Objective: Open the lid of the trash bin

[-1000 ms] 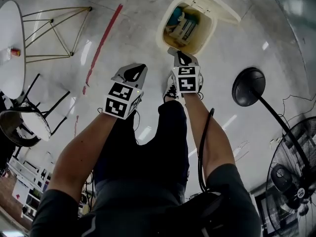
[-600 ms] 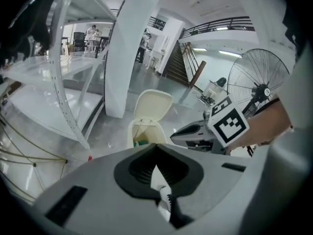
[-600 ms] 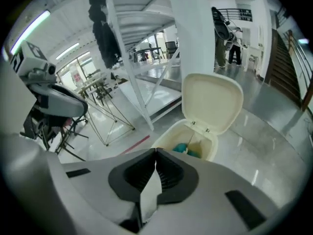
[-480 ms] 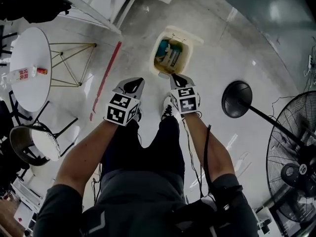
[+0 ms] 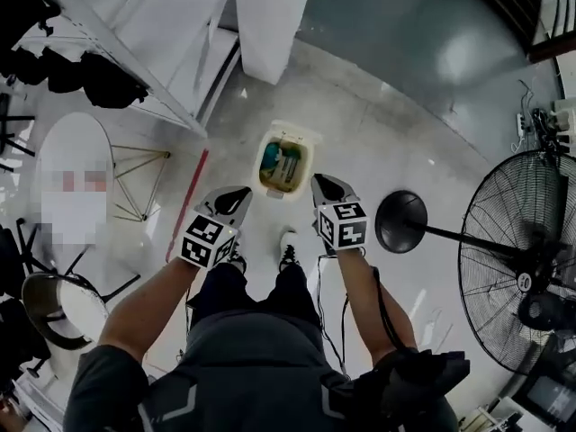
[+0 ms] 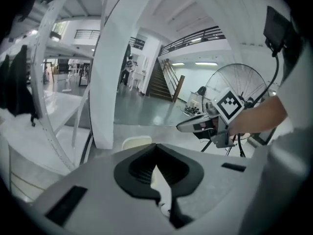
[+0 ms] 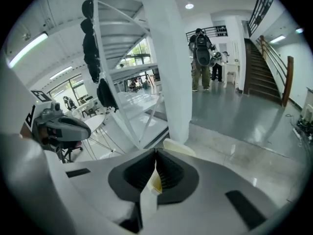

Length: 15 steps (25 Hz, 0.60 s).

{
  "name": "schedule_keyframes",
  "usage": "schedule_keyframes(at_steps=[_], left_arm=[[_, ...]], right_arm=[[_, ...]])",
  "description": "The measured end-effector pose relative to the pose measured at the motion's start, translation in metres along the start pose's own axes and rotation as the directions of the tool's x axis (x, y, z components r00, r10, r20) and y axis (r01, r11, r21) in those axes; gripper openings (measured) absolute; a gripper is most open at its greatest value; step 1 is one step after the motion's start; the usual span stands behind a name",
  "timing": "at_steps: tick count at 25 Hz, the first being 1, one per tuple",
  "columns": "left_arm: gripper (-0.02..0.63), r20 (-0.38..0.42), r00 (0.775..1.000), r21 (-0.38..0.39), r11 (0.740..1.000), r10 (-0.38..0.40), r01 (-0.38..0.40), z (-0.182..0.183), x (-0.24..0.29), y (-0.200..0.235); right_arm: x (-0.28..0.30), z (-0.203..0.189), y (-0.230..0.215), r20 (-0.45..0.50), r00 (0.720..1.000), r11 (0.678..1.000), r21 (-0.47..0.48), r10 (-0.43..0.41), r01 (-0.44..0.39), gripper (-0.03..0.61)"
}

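Trash bin (image 5: 283,166): on the floor (image 5: 378,151), lid (image 5: 294,134) up, ahead between the claws.
Left claw (image 5: 241,191): closed, holds nothing.
Right claw (image 5: 317,181): closed, holds nothing.

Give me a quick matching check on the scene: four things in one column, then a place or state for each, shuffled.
Things
1. trash bin
2. left gripper
3. standing fan
4. white pillar

Places or states
A. jaws together, nothing held
B. just beyond the bin, on its far side
C. lid up, contents showing
D. on the person's right, on a black round base

Pairs: 1-C, 2-A, 3-D, 4-B
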<state>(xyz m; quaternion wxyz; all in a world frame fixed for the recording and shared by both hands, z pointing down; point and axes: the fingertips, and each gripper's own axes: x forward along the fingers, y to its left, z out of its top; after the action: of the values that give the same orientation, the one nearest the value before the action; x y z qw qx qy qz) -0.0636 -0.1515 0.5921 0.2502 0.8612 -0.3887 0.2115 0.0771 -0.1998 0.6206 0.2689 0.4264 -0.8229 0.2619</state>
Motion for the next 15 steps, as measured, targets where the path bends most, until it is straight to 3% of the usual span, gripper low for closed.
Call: schedule_keyframes(at_steps=[3,6,15], left_arm=[[0.008,0.042,0.999,0.075,0.997,-0.007,0.004,0.043,-0.017,-0.013],[0.008,0.121,0.992,0.099,0.995,-0.026,0.014,0.089,-0.035,-0.022],[0.008,0.347,0.938,0.059,0.998,0.004,-0.026,0.184,-0.1,-0.058]], right_arm=[[-0.034,0.032,0.004,0.055,0.998,1.0,-0.001,0.003,-0.003,0.026],[-0.069,0.068,0.006,0.14,0.99,1.0,-0.001,0.003,-0.003,0.028],[-0.19,0.153,0.0,0.386,0.921,0.999,0.03,-0.046,0.037,0.026]])
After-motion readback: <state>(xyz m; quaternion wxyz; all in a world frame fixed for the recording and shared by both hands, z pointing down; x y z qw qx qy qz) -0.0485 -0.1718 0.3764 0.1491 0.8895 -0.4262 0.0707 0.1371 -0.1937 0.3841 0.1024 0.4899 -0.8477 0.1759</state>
